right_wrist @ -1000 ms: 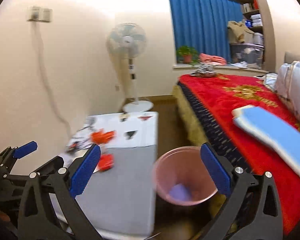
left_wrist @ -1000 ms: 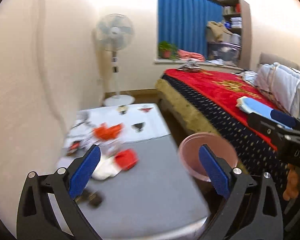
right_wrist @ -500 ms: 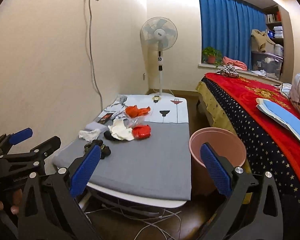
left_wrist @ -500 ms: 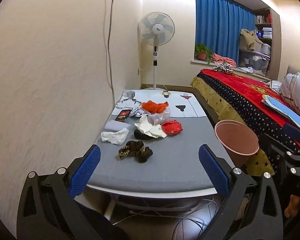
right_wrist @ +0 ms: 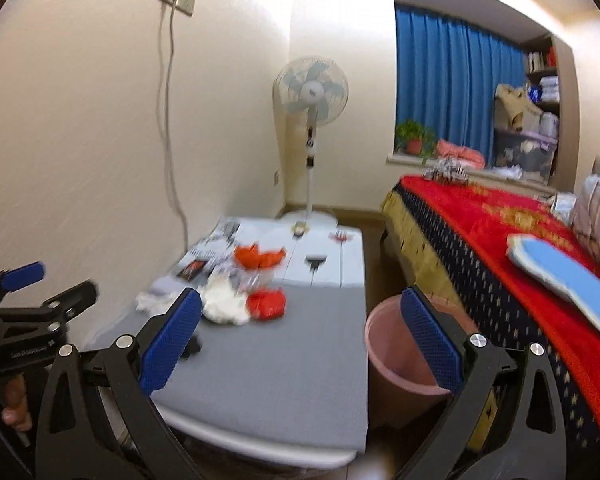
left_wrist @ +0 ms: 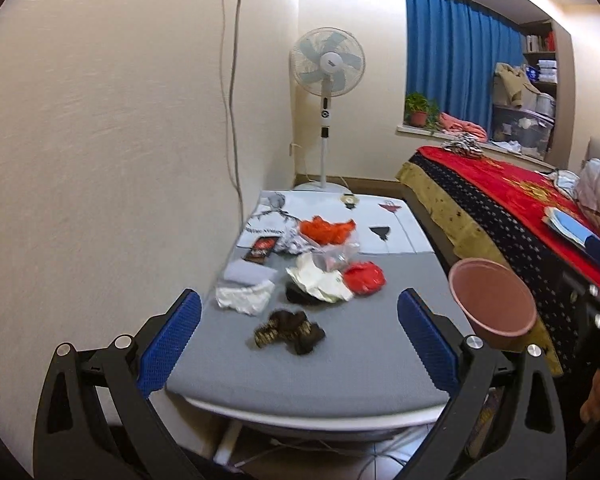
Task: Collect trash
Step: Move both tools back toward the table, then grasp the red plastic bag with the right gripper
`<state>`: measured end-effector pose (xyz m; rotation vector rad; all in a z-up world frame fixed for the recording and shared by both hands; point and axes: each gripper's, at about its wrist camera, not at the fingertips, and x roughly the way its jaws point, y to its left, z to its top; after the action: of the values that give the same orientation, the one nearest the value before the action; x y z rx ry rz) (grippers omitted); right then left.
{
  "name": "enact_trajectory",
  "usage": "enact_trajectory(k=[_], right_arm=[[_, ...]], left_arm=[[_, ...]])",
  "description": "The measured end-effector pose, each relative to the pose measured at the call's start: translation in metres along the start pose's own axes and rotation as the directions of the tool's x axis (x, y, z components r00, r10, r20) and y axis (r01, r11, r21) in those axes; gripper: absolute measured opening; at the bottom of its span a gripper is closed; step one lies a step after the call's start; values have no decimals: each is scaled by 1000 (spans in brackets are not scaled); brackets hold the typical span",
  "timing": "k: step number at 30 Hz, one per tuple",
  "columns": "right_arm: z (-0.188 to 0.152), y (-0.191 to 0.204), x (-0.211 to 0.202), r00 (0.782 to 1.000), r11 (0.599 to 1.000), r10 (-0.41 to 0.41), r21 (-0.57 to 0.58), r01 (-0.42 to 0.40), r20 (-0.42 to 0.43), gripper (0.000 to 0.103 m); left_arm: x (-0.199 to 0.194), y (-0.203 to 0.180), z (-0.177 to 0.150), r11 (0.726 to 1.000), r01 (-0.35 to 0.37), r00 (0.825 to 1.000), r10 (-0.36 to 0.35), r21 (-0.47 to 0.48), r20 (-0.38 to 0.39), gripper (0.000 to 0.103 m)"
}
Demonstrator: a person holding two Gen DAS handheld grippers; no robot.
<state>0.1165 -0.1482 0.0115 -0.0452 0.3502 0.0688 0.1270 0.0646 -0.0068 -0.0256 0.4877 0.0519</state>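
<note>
Trash lies on a low grey table (left_wrist: pixel 340 364): a dark brown wrapper (left_wrist: pixel 290 331), a white crumpled tissue (left_wrist: pixel 242 299), white paper (left_wrist: pixel 320 280), a red wrapper (left_wrist: pixel 364 278) and an orange bag (left_wrist: pixel 327 230). A pink bin (left_wrist: pixel 492 300) stands at the table's right edge, also in the right wrist view (right_wrist: pixel 400 356). My left gripper (left_wrist: pixel 298 340) is open and empty before the table's near edge. My right gripper (right_wrist: pixel 300 340) is open and empty, to the right of the left gripper (right_wrist: pixel 24 300).
A bed with a red cover (left_wrist: pixel 512 200) runs along the right, close behind the bin. A standing fan (left_wrist: pixel 327 68) stands beyond the table. The wall (left_wrist: pixel 100 160) with a hanging cord borders the table's left side. A black card (left_wrist: pixel 262 247) lies on the table.
Both views have swung and drawn a little nearer the table since half a second ago. Both grippers stayed open and empty.
</note>
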Motion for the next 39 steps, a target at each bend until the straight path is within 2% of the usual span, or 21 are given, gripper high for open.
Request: enact_trajectory(k=[6, 10, 13, 17, 22, 28, 33, 39], right_arm=[[19, 2, 81, 999, 999, -27, 31, 26, 19, 98], [14, 4, 153, 999, 998, -22, 50, 24, -48, 98], [1, 8, 210, 994, 998, -5, 54, 11, -111, 98], [-25, 24, 258, 985, 999, 11, 44, -4, -169, 98], [-48, 45, 292, 978, 1000, 18, 9, -16, -207, 98], [-68, 53, 324, 961, 1000, 13, 26, -6, -278, 97], [-74, 56, 341, 930, 1000, 13, 14, -8, -368, 96], [-82, 50, 356, 896, 999, 35, 51, -14, -443, 94]], left_arm=[[48, 14, 29, 997, -76, 997, 76, -29, -7, 95], [85, 22, 50, 994, -97, 995, 95, -58, -39, 95], [109, 27, 64, 991, -108, 994, 105, -76, -35, 95], [135, 33, 68, 987, -130, 991, 129, -96, -22, 95], [158, 43, 63, 983, -149, 986, 140, -105, -89, 95], [166, 53, 63, 977, -182, 980, 171, -113, -101, 95], [173, 56, 61, 976, -181, 978, 166, -122, -126, 95], [174, 55, 61, 975, -183, 977, 166, -125, -132, 95]])
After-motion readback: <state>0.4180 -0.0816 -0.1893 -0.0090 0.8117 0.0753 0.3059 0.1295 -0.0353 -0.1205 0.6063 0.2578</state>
